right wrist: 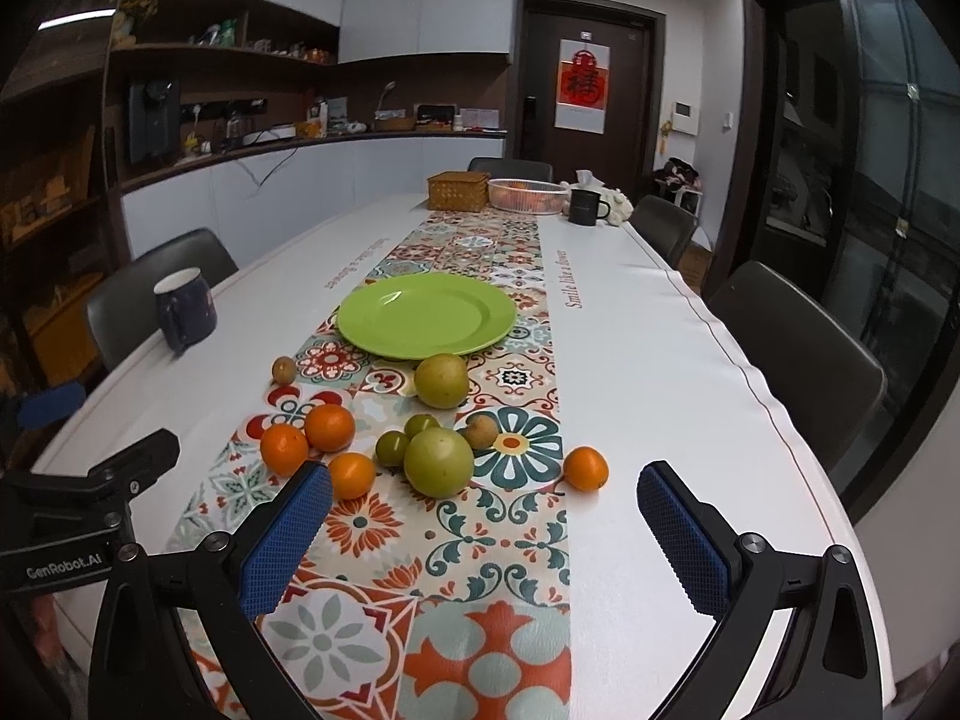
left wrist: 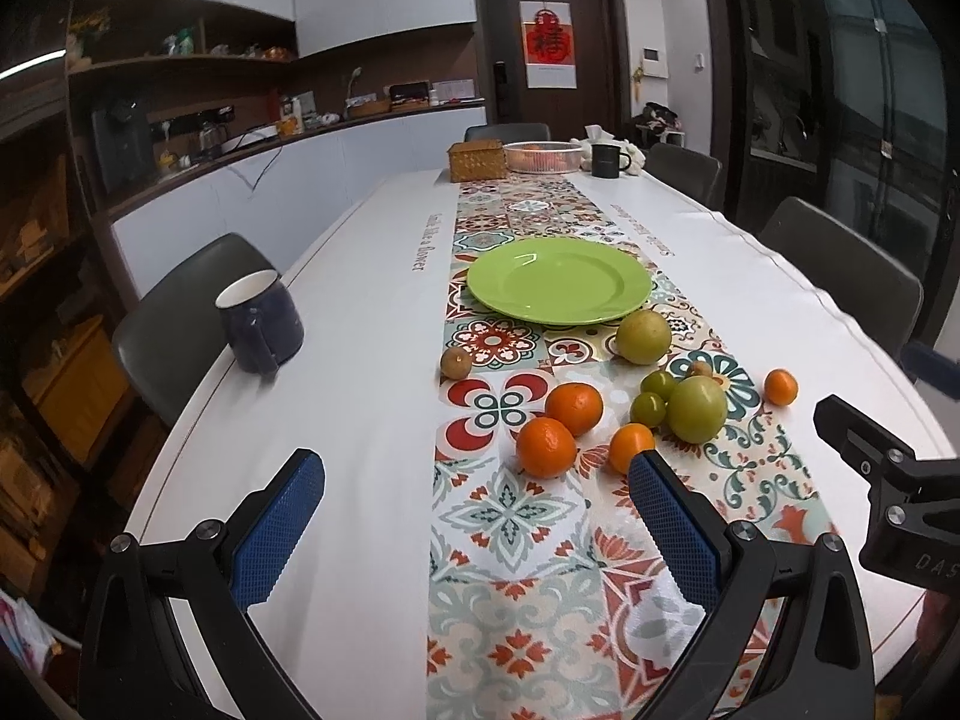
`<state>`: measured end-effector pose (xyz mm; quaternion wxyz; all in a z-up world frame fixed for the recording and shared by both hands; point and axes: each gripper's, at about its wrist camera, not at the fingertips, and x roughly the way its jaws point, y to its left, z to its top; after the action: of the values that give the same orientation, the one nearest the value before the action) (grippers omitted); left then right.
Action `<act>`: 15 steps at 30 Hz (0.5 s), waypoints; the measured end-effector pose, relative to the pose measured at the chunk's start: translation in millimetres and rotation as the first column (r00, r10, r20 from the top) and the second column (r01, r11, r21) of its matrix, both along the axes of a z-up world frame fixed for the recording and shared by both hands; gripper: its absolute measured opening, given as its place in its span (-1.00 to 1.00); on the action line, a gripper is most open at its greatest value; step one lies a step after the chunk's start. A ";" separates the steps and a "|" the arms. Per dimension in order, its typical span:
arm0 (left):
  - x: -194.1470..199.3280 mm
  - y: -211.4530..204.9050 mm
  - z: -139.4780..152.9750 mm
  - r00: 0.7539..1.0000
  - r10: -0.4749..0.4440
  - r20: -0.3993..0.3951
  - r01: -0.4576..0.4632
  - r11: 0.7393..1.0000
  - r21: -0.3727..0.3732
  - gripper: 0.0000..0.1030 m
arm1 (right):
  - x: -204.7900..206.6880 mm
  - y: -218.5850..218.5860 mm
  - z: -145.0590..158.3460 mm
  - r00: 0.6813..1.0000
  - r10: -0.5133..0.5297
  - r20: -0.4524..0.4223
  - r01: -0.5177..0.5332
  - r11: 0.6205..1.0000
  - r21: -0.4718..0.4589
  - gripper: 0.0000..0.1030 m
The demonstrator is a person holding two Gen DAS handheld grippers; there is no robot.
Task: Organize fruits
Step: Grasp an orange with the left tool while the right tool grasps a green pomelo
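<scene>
Black tool [right wrist: 483,531] frames — blue dimpled pads [right wrist: 287,540], silver screws.

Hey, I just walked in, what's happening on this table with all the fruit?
Someone holds a claw in each hand, and both the left claw and right claw are open and empty above the near end of the table. Nothing has been picked up yet. The green plate is bare, while four oranges, such as the lone orange, and several green fruits, including the big green fruit, lie loose on the patterned runner.
</scene>
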<state>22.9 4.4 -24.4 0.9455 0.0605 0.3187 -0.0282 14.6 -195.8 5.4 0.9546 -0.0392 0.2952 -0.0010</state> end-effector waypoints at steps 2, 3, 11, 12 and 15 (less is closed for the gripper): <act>5.9 -1.4 -6.0 1.000 -0.024 -0.004 0.024 1.000 0.011 1.00 | 5.5 2.6 -4.0 1.000 0.014 -0.005 -0.015 1.000 -0.020 0.99; 8.9 -2.3 -8.6 0.999 -0.033 -0.009 0.033 0.999 0.013 0.99 | 9.1 3.6 -6.3 1.000 0.024 -0.010 -0.025 0.999 -0.024 0.99; 44.2 -6.1 -30.0 0.992 -0.100 -0.072 0.100 0.995 0.000 0.68 | 42.6 10.7 -25.5 0.996 0.070 -0.046 -0.072 0.997 -0.041 0.91; 47.5 -6.9 -32.4 0.991 -0.108 -0.080 0.108 0.994 -0.004 0.67 | 48.1 12.1 -29.2 0.995 0.079 -0.058 -0.081 0.996 -0.046 0.89; 57.9 -9.2 -41.2 0.985 -0.135 -0.110 0.133 0.991 -0.020 0.64 | 59.3 15.2 -39.4 0.991 0.101 -0.085 -0.106 0.993 -0.051 0.80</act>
<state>80.8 -4.8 -65.6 0.9225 0.0742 0.3660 -0.0971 74.0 -180.7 -34.1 0.9390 -0.0812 0.3316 0.0420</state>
